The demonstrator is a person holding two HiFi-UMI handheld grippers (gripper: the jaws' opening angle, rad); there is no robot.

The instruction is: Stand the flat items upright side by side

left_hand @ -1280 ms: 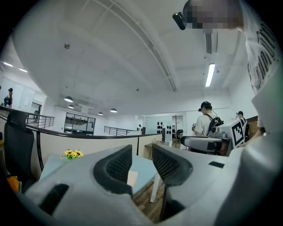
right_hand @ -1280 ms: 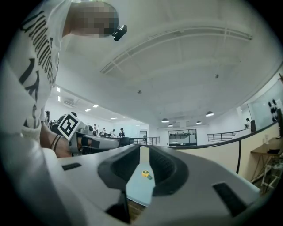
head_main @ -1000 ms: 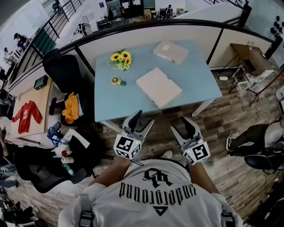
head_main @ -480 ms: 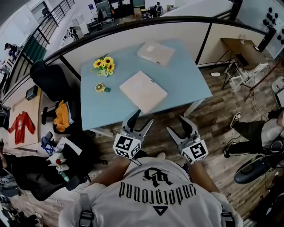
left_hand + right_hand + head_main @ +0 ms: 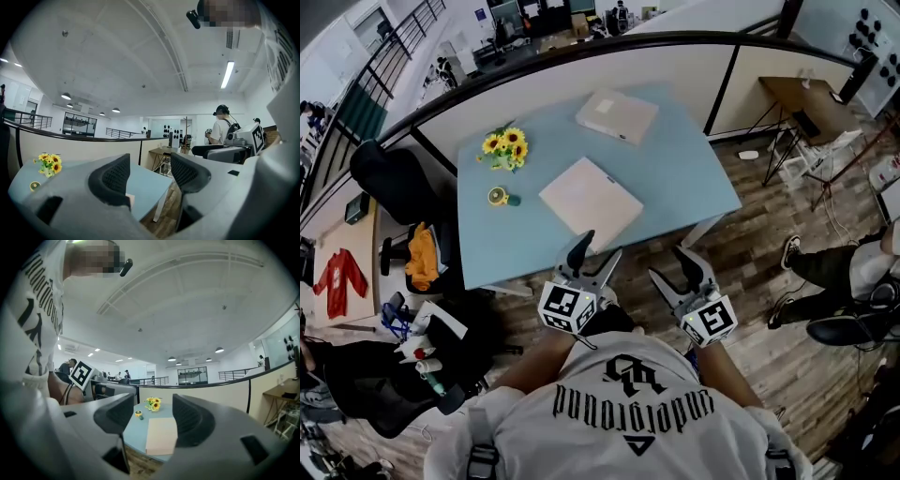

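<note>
Far tabletop, flat box, head view only

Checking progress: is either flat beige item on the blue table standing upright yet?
No, the near item and the far item both lie flat on the table.

loc: open-plan office | evid: desk, office chair, partition wall, ceiling strip light
</note>
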